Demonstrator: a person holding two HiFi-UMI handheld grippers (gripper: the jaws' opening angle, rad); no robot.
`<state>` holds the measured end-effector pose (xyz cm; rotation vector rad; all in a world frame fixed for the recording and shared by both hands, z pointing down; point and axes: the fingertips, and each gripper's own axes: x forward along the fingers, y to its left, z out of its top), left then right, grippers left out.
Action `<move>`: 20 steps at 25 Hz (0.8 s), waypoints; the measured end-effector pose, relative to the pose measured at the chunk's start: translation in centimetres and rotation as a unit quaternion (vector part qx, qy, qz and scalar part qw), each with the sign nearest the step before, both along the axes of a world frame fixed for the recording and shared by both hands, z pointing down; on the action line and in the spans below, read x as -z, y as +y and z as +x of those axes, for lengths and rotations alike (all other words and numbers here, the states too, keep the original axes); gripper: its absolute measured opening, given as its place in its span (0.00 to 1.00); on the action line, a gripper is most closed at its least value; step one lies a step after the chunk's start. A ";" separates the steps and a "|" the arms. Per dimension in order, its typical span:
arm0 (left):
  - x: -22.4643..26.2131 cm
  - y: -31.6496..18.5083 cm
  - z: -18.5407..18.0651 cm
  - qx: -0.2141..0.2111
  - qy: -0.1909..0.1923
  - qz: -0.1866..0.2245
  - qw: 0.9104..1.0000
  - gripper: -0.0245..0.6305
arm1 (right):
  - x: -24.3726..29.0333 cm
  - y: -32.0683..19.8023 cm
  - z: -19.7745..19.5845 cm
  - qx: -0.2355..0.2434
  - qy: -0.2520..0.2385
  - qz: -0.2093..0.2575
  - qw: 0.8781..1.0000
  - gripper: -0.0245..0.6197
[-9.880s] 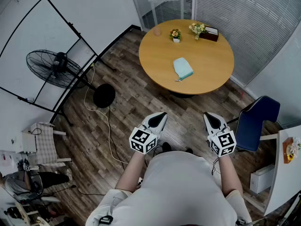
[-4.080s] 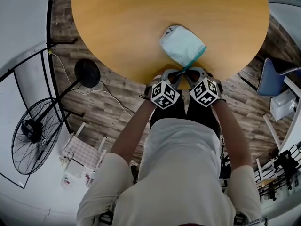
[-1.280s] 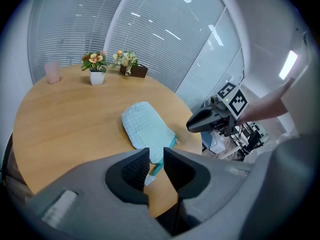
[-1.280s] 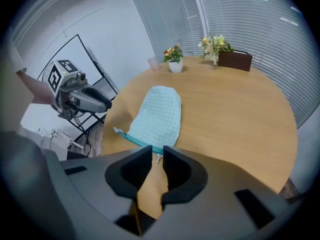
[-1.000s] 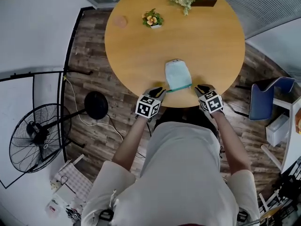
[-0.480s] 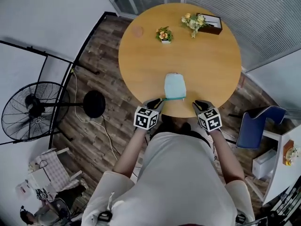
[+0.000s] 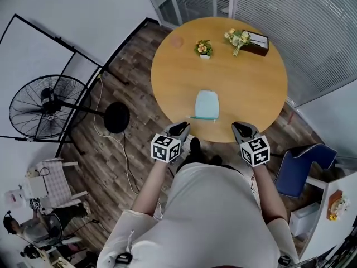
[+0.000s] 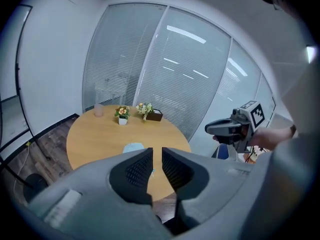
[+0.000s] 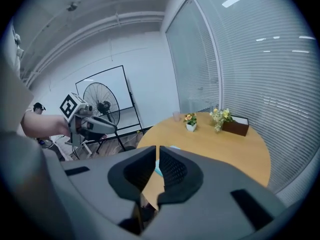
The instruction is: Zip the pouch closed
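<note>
A round wooden counter stands on a plank floor beside blind-covered glass walls. The one pale blue pouch lies flat towards its 6 o'clock edge, the teal zip line along its near side. A second ago both tools were at that near side; now the left hand-held gripper and right hand-held gripper have pulled back off the rim, at 7 and 5 o'clock from the pouch, each empty with jaws nearly pressed together. That suggests the zipping is finished. Further out, towards 12 o'clock: one flower pot, one bunch of flowers, one brown box, one cup. One fan stands at 9 o'clock.
</note>
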<state>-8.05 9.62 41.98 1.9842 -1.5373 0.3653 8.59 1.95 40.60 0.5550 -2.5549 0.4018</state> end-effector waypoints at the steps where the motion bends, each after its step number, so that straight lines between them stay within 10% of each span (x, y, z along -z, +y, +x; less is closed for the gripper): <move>1: 0.5 0.4 0.3 0.003 0.001 0.004 1.000 0.13 | 0.6 0.1 0.2 0.005 -0.007 0.004 1.000 0.07; 20: 10.7 7.1 -3.2 0.000 -0.036 0.111 0.993 0.07 | 7.8 5.0 -1.9 0.010 -0.054 0.081 0.995 0.05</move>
